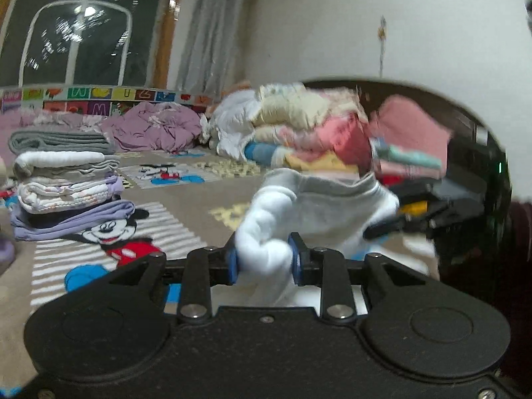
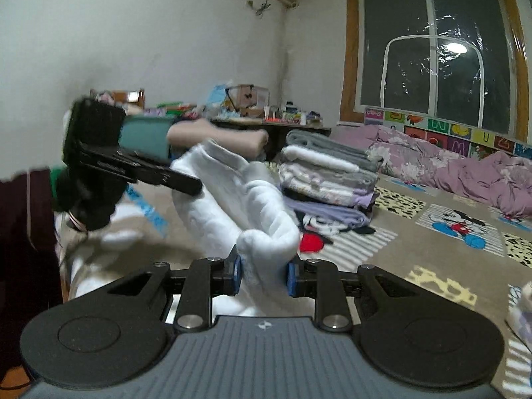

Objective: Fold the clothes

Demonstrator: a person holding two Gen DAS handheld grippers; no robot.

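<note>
Right now the left gripper (image 1: pixel 265 259) is clenched on a bunched fold of the white garment (image 1: pixel 319 209), blue pads pressing into the thick cloth on both sides, and the right gripper (image 2: pixel 262 274) is clamped the same way on another bunched edge of that garment (image 2: pixel 232 196). The cloth hangs in the air between the two, slack and rumpled, above the cartoon-mouse bed sheet (image 1: pixel 186 199); each wrist view shows the other tool, blurred, at the far end of the span.

Judging by this, the step in hand is spreading the piece before laying it down. To do it well, draw the two grips apart until the top edge runs taut and level, keep both pinches firm (fleece this thick can creep out of the pads), then lower it flat onto a bare stretch of the sheet, not onto the finished work.

Beyond the garment stands a stack of folded laundry (image 2: pixel 327 179), near but not touching. Farther off lies a crumpled lilac quilt (image 1: pixel 156 128), a heap of pink and cream clothes (image 1: pixel 309 129), and last the dark window (image 2: pixel 435 50)
</note>
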